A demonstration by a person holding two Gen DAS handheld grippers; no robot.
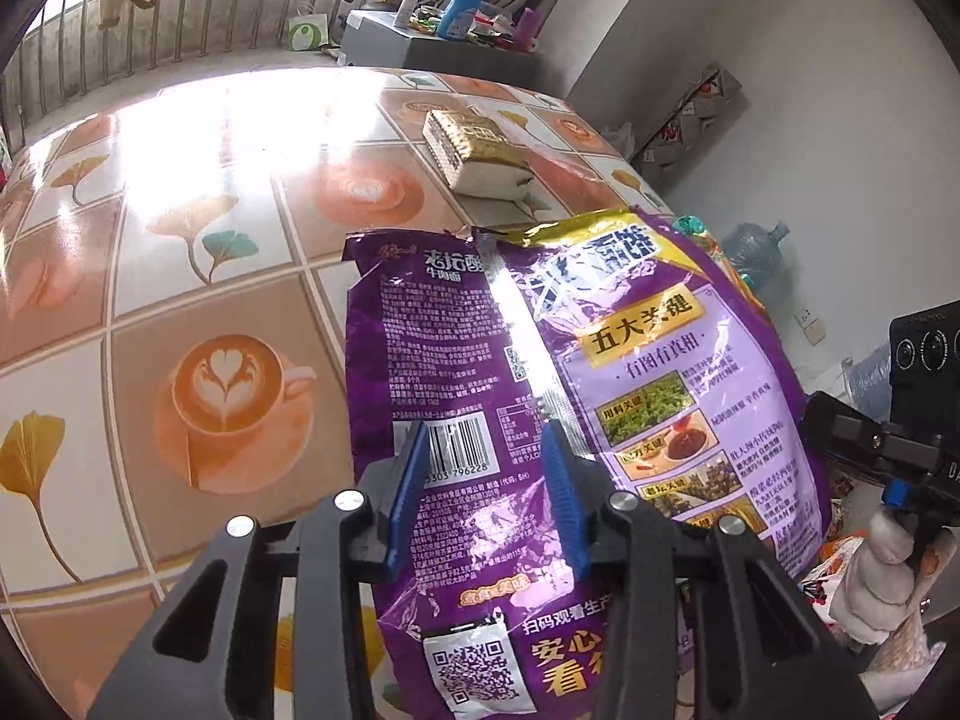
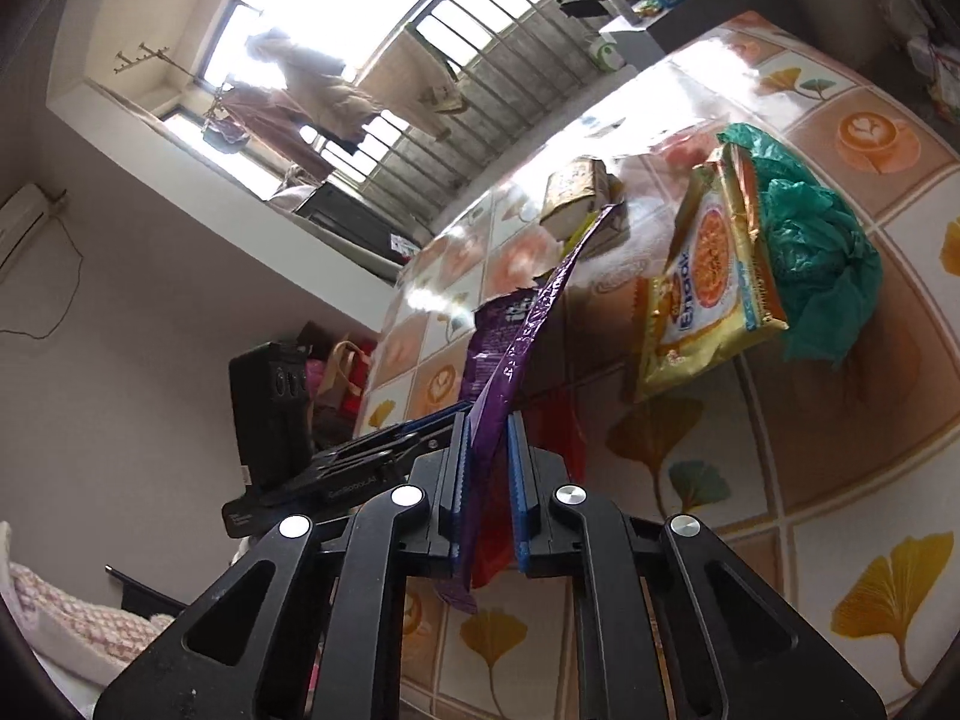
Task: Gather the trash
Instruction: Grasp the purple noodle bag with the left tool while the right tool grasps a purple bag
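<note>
A crumpled purple noodle wrapper lies printed side up on the tile-patterned table. My left gripper hovers over its barcode end, open, with the wrapper under the gap and the blue pads clear of it. In the right wrist view the same purple wrapper runs edge-on between the blue pads, and my right gripper is shut on its edge, lifting that side. A gloved hand holds the right tool at the wrapper's right edge.
A yellow noodle packet leans on a crumpled green plastic bag further along the table. A tissue pack sits beyond the wrapper. Red plastic shows behind the right fingers. A cluttered cabinet and window bars stand behind the table.
</note>
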